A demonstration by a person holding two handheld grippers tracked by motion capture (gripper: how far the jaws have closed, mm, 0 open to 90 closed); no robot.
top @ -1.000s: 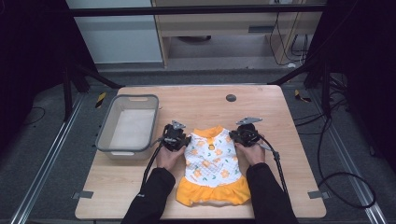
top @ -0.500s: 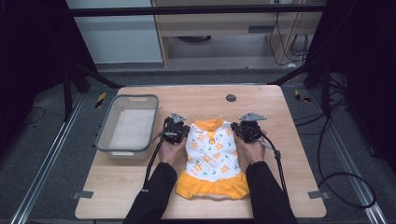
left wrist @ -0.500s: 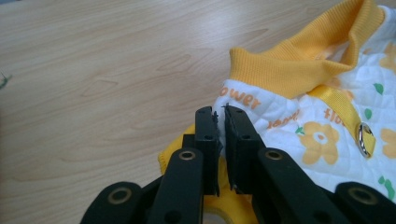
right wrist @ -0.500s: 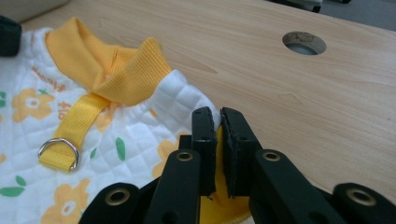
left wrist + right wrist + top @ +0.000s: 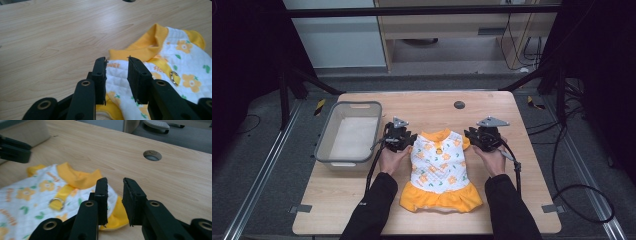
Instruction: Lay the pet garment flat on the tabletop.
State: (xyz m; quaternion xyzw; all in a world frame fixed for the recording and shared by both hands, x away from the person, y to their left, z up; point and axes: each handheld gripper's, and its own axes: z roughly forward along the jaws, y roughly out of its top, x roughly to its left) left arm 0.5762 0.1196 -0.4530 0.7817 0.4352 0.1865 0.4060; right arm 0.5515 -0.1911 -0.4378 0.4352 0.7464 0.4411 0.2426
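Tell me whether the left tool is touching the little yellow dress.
Cannot tell. In the left gripper view the left tool has its jaws parted over the dress shoulder, having just opened, with no fabric pinched; that angle shows neither contact nor gap.

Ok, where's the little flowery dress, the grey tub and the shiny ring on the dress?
Dress (image 5: 439,167), high view, middle of its white flowered front.
Grey tub (image 5: 323,145), high view, its left rim.
Metal ring (image 5: 174,76), left gripper view, on the ring's edge by the yellow strap.
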